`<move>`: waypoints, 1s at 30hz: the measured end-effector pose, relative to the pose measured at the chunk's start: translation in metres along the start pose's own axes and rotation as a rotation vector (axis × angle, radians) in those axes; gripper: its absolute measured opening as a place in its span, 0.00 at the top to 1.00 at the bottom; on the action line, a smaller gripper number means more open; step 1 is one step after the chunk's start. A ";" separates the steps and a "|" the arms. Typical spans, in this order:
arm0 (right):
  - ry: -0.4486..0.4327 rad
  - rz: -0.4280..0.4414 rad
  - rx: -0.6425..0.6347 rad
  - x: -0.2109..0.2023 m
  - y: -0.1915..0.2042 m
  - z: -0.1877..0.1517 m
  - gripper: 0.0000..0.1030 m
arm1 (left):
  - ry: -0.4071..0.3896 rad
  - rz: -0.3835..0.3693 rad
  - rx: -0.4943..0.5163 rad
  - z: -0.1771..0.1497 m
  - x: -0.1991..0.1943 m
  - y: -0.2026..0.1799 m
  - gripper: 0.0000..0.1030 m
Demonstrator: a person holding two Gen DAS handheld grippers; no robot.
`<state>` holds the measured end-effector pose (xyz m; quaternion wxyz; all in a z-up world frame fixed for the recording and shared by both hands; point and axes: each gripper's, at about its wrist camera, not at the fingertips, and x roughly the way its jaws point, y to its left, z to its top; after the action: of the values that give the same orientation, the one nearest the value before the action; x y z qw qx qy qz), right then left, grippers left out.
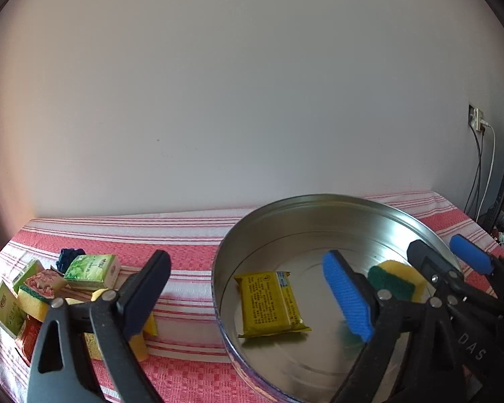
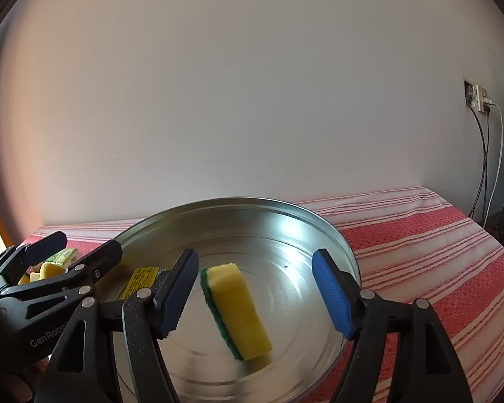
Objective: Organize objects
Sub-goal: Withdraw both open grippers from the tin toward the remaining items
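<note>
A round metal tin (image 1: 319, 208) (image 2: 238, 206) stands on the red striped tablecloth. In it lie a yellow packet (image 1: 272, 302) (image 2: 139, 280) and a yellow-green sponge (image 2: 237, 310) (image 1: 398, 280). My right gripper (image 2: 262, 295) is open over the tin, with the sponge lying loose between its blue pads, not touching either. My left gripper (image 1: 248, 299) is open and empty, its left finger over the cloth and its right pad inside the tin. Each gripper shows at the edge of the other's view.
A pile of small items lies at the left: a green tea box (image 1: 92, 270), sponges (image 1: 33, 302), more packets and a dark blue object (image 1: 69, 257). A wall stands behind the table. Cables and a socket (image 2: 477, 97) are at the right.
</note>
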<state>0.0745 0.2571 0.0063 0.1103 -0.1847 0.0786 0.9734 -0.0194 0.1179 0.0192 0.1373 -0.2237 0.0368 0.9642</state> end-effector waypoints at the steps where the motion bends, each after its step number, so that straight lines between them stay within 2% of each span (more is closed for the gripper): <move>1: -0.004 -0.004 0.010 0.001 -0.001 -0.001 0.28 | -0.005 0.002 -0.002 0.000 0.000 -0.001 0.05; 4: -0.003 -0.002 0.033 0.011 -0.015 0.001 0.28 | -0.017 0.010 0.006 -0.001 -0.001 -0.005 0.05; 17: -0.073 -0.038 0.047 0.002 -0.013 0.004 0.28 | -0.027 0.063 0.003 -0.007 -0.007 0.008 0.05; 24: -0.150 -0.089 -0.007 -0.011 -0.002 0.004 0.28 | -0.033 0.100 -0.003 -0.013 -0.011 0.020 0.05; 30: -0.153 -0.124 -0.020 -0.012 0.000 0.005 0.28 | -0.027 0.118 -0.022 -0.020 -0.013 0.039 0.05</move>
<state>0.0836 0.2555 0.0152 0.1740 -0.1155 0.0489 0.9767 -0.0110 0.0744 0.0078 0.0782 -0.2098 0.0375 0.9739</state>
